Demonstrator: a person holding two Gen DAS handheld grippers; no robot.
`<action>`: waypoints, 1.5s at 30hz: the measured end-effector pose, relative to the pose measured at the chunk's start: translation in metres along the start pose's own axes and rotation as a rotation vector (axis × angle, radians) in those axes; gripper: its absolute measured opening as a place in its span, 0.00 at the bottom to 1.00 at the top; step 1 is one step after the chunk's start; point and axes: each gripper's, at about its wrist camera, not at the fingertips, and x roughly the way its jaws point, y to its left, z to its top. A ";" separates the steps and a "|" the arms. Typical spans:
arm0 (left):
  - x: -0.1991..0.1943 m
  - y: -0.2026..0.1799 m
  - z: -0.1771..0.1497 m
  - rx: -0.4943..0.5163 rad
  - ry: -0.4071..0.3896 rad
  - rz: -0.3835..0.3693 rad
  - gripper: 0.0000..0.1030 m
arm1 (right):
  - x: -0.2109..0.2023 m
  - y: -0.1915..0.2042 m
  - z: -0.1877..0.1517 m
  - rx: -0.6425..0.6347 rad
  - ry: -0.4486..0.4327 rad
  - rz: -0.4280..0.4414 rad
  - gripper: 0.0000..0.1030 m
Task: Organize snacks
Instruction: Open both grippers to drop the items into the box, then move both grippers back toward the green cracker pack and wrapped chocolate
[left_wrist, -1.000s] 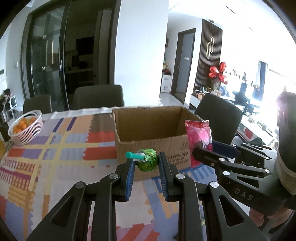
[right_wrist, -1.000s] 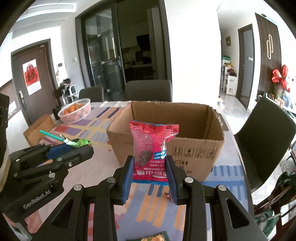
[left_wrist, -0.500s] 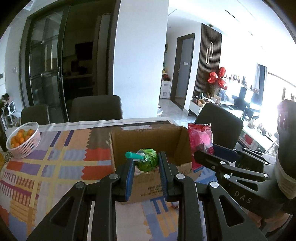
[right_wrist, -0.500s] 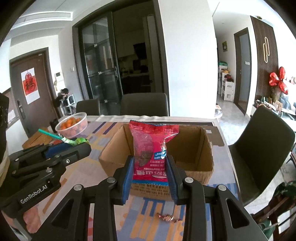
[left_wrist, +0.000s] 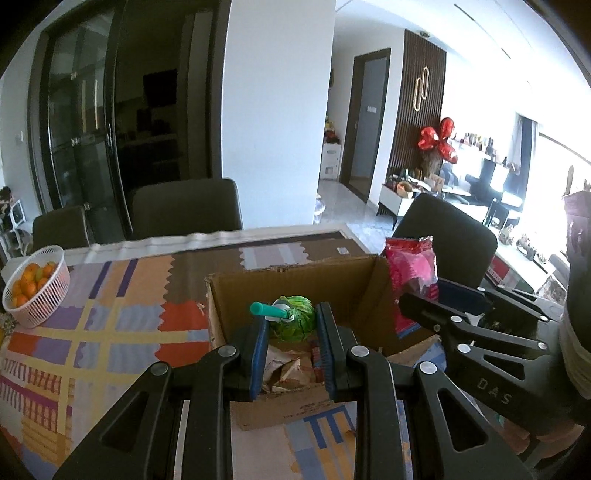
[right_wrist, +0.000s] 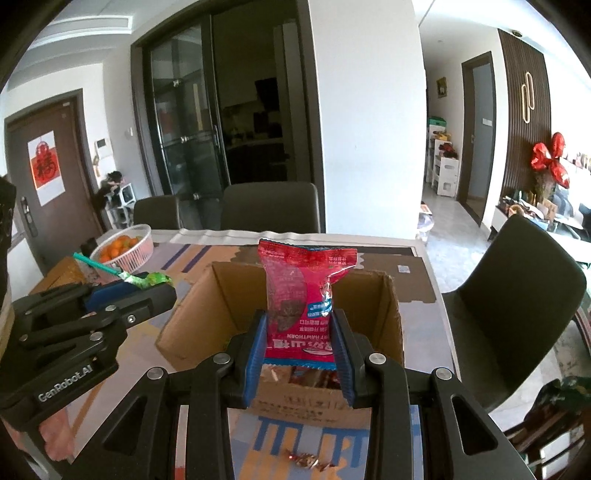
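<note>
An open cardboard box (left_wrist: 236, 299) (right_wrist: 391, 306) stands on the patterned table, with several snack packets lying inside. My left gripper (left_wrist: 291, 321) is shut on a green-wrapped lollipop (left_wrist: 295, 323) with a teal stick and holds it over the box's near-left part. My right gripper (right_wrist: 299, 332) is shut on a red hawthorn snack packet (right_wrist: 303, 288), upright, above the box's near edge. The packet also shows in the left wrist view (left_wrist: 410, 269), and the lollipop in the right wrist view (right_wrist: 147, 278).
A white basket of oranges (left_wrist: 35, 286) (right_wrist: 123, 247) sits at the table's far left. A small wrapped candy (right_wrist: 306, 459) lies on the cloth in front of the box. Dark chairs (left_wrist: 186, 208) (right_wrist: 513, 295) stand behind and to the right of the table.
Both grippers have risen and moved forward with their snacks. They now look down into the open box, whose contents have come into view.
</note>
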 end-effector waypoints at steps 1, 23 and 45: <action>0.004 0.000 0.001 -0.003 0.009 -0.004 0.25 | 0.002 -0.001 0.001 -0.002 0.004 -0.004 0.34; 0.012 -0.007 -0.011 0.032 0.063 0.071 0.47 | 0.017 -0.018 -0.010 0.039 0.066 -0.077 0.55; -0.067 -0.051 -0.079 0.132 0.050 -0.027 0.56 | -0.075 -0.011 -0.070 0.013 0.047 -0.105 0.63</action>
